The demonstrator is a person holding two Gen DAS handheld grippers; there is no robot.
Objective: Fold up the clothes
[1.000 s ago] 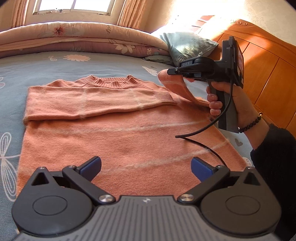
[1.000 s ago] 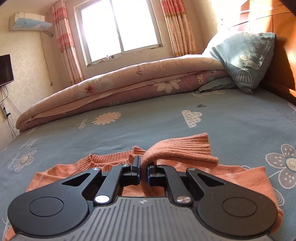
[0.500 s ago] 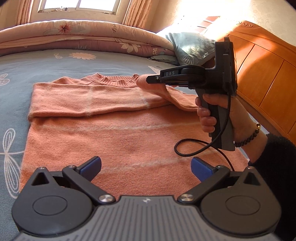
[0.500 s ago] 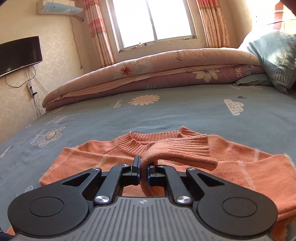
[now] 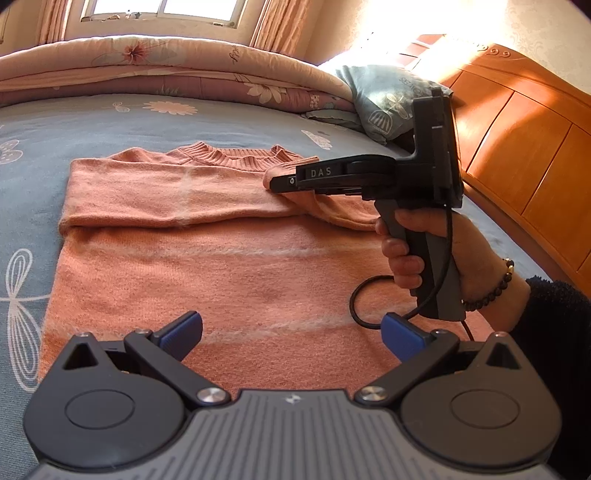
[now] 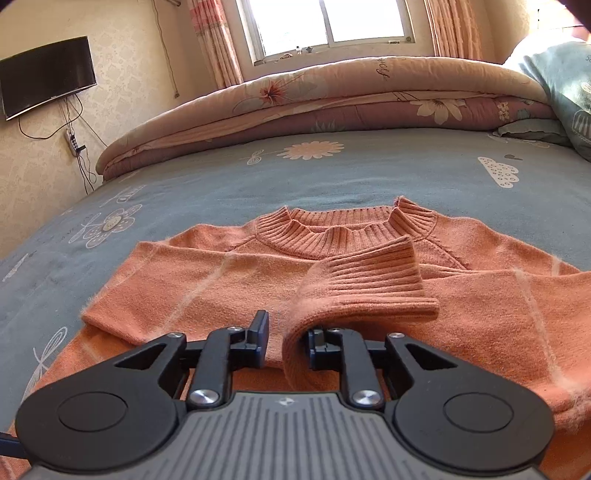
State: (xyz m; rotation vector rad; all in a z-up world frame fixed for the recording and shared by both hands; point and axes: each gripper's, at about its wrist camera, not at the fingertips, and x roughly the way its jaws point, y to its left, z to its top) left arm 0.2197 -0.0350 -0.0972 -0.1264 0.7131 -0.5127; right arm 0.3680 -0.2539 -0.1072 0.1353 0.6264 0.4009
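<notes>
The left gripper [image 5: 291, 332] hangs nearest, over the near hem of the sweater [image 5: 221, 266], its blue pads [image 5: 183, 326] spread wide with nothing between them. The sweater is orange with pale stripes and lies flat on the bed [image 5: 33, 147], collar [image 5: 236, 157] at the far end. Its left sleeve [image 5: 166, 199] is folded across the chest, running from the left edge towards the middle.

To the right, a hand [image 5: 428, 251] with a bead bracelet [image 5: 495, 288] and a dark sleeve grips the handle of the right gripper [image 5: 275, 184], which points left over the sweater's chest; a black cable [image 5: 369, 306] loops down from the handle onto the knit. In the right wrist view the right gripper [image 6: 286, 336] has just been opening its jaws: they stand narrowly apart, and the right sleeve [image 6: 354, 291] passes between them. The fabric lies against the right pad and clear of the left pad [image 6: 260, 330], so it is not pinched. The ribbed cuff [image 6: 380, 273] lies beyond the fingertips on the chest, just short of the collar [image 6: 343, 229].

Farther off, a rolled floral quilt [image 6: 332, 99] runs along the far side of the bed, a pillow [image 5: 388, 96] sits at its right end against the wooden headboard [image 5: 517, 129], and a window [image 6: 332, 22] with curtains stands behind. A dark screen [image 6: 44, 74] hangs on the left wall.
</notes>
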